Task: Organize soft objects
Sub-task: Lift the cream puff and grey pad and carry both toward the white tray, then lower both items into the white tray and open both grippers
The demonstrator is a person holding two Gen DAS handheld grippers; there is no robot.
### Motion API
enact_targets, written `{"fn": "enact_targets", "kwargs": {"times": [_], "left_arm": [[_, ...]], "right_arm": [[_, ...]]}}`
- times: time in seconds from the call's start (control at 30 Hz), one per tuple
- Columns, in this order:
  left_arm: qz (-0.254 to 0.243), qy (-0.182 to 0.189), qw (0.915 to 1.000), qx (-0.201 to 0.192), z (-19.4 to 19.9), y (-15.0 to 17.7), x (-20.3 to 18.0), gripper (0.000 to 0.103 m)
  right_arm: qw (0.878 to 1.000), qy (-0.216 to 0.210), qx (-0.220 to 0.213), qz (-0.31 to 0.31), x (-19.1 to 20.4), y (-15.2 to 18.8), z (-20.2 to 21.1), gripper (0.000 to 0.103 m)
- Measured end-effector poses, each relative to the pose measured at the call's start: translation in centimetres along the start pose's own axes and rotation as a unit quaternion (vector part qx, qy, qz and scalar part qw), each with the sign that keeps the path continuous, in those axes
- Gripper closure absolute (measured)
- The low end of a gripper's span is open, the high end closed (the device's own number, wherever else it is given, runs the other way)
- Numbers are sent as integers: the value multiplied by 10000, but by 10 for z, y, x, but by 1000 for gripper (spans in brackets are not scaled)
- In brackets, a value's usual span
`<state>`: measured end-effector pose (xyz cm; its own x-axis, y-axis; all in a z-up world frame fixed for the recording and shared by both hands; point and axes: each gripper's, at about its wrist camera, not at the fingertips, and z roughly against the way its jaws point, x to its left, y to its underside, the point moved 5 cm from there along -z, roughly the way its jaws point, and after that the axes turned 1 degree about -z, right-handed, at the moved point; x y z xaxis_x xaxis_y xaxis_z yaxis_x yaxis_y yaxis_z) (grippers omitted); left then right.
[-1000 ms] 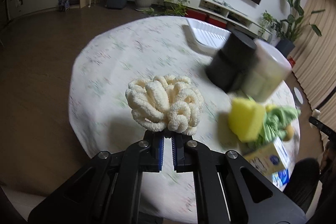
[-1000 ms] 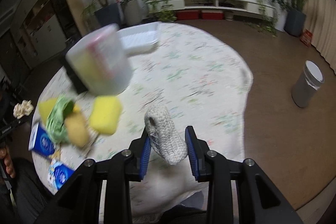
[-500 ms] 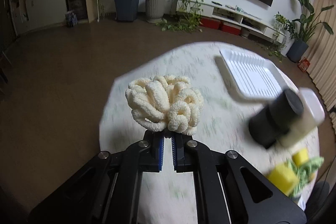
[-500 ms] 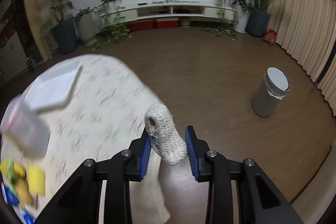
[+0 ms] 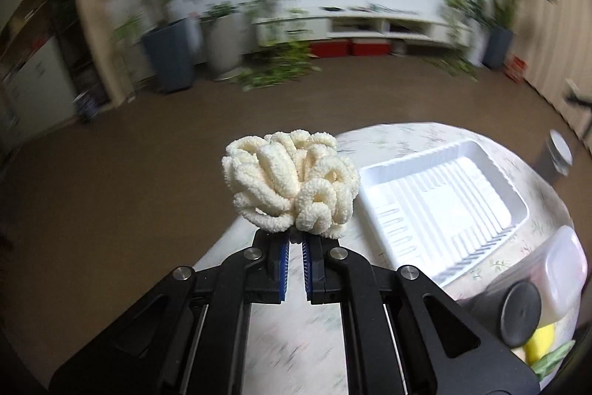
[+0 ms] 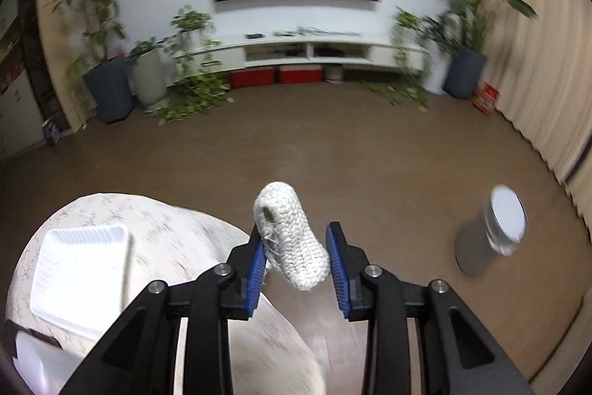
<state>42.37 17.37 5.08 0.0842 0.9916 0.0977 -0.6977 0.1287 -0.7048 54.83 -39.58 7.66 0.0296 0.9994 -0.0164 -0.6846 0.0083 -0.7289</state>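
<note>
Sock (image 6: 292,239) upright between right tongs (image 6: 298,260)

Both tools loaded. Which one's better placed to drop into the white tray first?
Left, probably. The left tool holds the cream loopy scrunchie right beside the white tray. The right tool's grey knitted piece hangs past the table edge, over floor.

Cream looped bundle (image 5: 290,182), grey knitted piece (image 6: 292,239), aloft

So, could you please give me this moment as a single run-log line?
left gripper: shut on cream chenille scrunchie | right gripper: shut on white crocheted slipper | white tray: empty, on table
</note>
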Motion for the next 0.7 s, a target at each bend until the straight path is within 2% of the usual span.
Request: {"fn": "enact_targets", "kwargs": {"times": [0.13, 0.17, 0.27, 0.4, 0.7], "left_arm": [[-670, 313, 9971, 205, -35, -13, -50, 98], [-799, 374, 9957, 273, -43, -14, -62, 98], [-1080, 565, 9917, 400, -63, -18, -86, 98], [-1156, 760, 9889, 545, -82, -19, -102, 98], [-1452, 1237, 9778, 869, -121, -1, -130, 98]], "right_arm": [[9952, -373, 34, 908, 79, -16, -22, 69], [9910, -544, 83, 1220, 106, -13, -30, 69], [9811, -817, 231, 1736, 157, 0, -47, 69], [9673, -1158, 444, 2212, 206, 24, -65, 69], [9383, -1814, 783, 2840, 267, 60, -83, 69]]}}
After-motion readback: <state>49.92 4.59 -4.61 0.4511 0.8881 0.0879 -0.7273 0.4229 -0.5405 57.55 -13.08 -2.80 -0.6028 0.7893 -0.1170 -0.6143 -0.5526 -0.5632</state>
